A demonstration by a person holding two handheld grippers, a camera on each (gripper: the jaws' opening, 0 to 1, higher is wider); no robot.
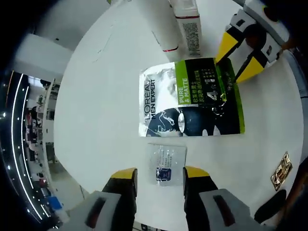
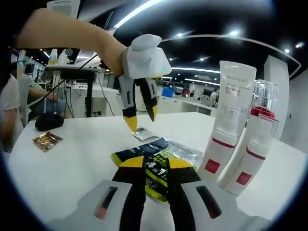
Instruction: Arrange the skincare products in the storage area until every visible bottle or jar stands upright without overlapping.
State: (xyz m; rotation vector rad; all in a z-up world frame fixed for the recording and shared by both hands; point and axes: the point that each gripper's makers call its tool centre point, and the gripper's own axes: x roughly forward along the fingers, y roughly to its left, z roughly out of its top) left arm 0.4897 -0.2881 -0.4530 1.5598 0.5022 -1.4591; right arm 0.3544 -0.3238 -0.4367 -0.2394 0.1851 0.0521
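A silver, green and black L'Oreal Men Expert pouch [image 1: 192, 101] lies flat on the round white table [image 1: 106, 110]. My right gripper [image 1: 236, 60] is open, its yellow tips straddling the pouch's far edge; in the right gripper view the pouch [image 2: 156, 180] lies between its jaws [image 2: 156, 166]. A small clear sachet [image 1: 166, 163] lies just in front of my left gripper [image 1: 160, 174], which is open. A hand holds that left gripper [image 2: 142, 119] pointing down over the sachet [image 2: 143, 132]. A white tube [image 2: 231, 115] and a red-banded bottle [image 2: 257, 139] stand upright side by side.
A gold-foil packet [image 2: 46, 140] and a black object [image 2: 48, 120] lie near the table's edge. The tube [image 1: 166, 29] and bottle [image 1: 190, 24] stand just beyond the pouch. Bare tabletop spreads to the left. Desks and shelves fill the room behind.
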